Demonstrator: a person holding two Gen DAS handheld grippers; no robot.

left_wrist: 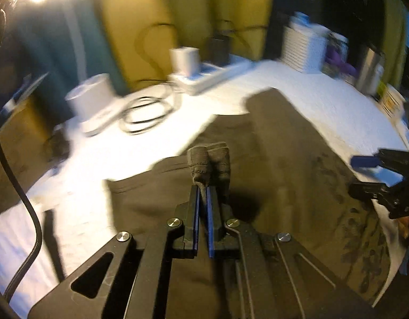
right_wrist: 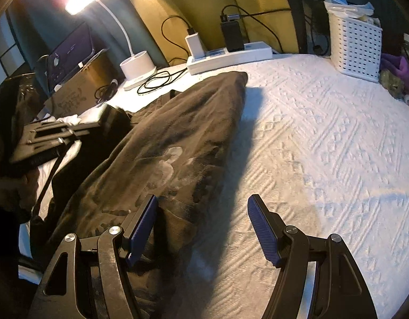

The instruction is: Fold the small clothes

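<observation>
A dark brown printed garment (left_wrist: pixel 284 164) lies on the white textured cloth (left_wrist: pixel 324 98). My left gripper (left_wrist: pixel 203 188) is shut on a bunched fold of the garment (left_wrist: pixel 208 162) and holds it above the rest. In the right wrist view the garment (right_wrist: pixel 178 133) stretches from near left toward the power strip, with a pale print on it. My right gripper (right_wrist: pixel 203 207) is open over the garment's right edge, its left finger (right_wrist: pixel 143 223) above fabric, its right finger (right_wrist: pixel 263 228) above bare cloth. It also shows in the left wrist view (left_wrist: pixel 369 172) at the right edge.
At the back stand a white lamp base (right_wrist: pixel 138 66), coiled black cables (right_wrist: pixel 154 81), a white power strip with chargers (right_wrist: pixel 228 54) and a white perforated basket (right_wrist: pixel 354 45). A cardboard box (right_wrist: pixel 79 85) and a dark screen sit at far left. A metal flask (left_wrist: pixel 369 66) stands far right.
</observation>
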